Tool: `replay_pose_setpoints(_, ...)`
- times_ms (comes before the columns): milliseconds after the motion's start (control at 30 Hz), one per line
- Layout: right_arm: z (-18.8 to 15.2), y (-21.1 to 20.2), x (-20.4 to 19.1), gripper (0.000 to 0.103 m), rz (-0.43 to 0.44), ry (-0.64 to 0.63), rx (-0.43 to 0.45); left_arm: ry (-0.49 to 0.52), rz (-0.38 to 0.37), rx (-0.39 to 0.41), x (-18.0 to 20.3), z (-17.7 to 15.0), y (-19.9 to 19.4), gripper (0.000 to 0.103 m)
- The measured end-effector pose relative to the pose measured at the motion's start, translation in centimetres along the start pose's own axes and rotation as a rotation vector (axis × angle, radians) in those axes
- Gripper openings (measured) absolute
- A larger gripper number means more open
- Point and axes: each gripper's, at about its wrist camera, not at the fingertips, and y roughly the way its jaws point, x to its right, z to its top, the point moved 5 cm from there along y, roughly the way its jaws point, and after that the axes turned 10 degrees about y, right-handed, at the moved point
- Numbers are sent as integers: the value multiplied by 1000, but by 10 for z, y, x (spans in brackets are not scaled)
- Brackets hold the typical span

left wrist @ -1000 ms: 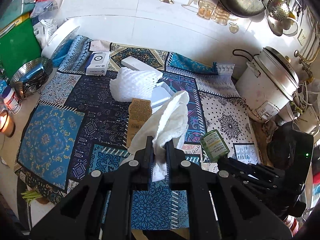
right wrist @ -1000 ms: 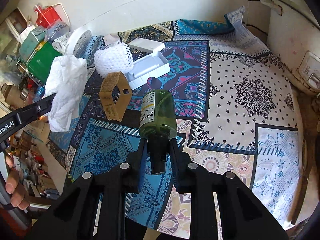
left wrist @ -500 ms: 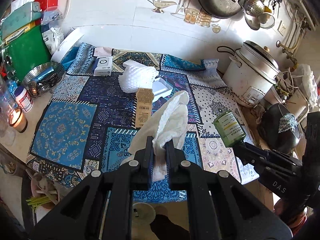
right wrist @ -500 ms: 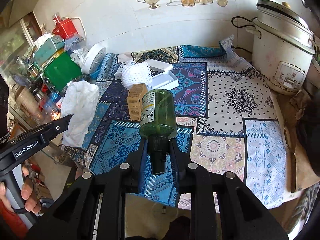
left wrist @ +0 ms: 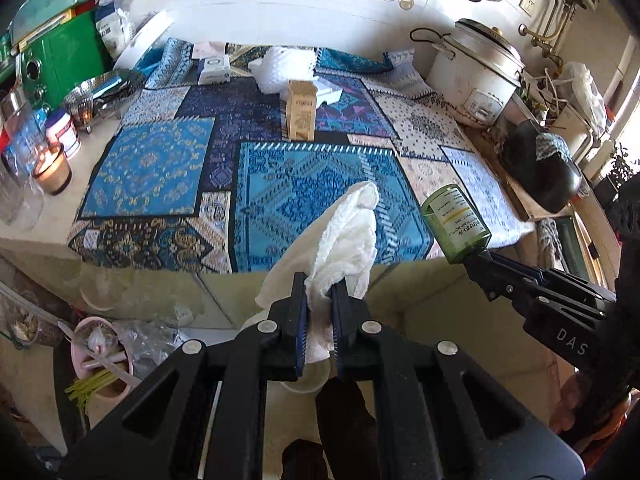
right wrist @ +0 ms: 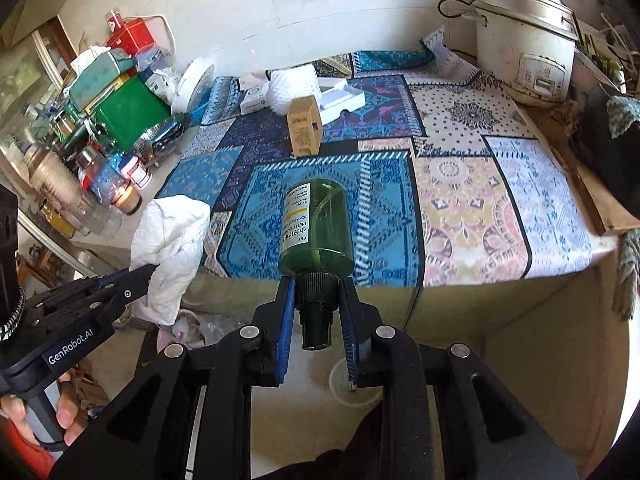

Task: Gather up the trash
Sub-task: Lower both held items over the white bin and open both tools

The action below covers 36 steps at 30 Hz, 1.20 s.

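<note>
I'm carrying both pickups off the patterned cloth. My left gripper is clamping the white tissue; my right gripper is clamping the green bottle by its neck. Next, probably: releasing both over the pale bin below the counter edge.

You see soft, crumpled white paper tissue, a glossy translucent green plastic bottle, a matt brown cardboard box, and woven patterned cloth covering the counter.
</note>
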Motion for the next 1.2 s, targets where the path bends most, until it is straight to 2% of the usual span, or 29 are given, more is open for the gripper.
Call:
replay_pose_setpoints(200,-46,16,5,20,-31,26,-88,-9,-33,-116,1,-55,21,9)
replay_pose_setpoints(467,-95,66,31,20,-55,48,-219,-73,-53,-259,1,-115,85,9)
replay_pose_setpoints(767,-162,184,106,20,-56,106,-365,-127,-29,-396,-1,-193,213,9)
replay_pose_setpoints(1000,-219,286,160,20,-68,128,-478,-207,-51,-450,-5,-256,322,9)
replay_pose_setpoints(1200,-249,357,179,20,-60,95,-539,-252,-65,-478,-9,-302,399,9)
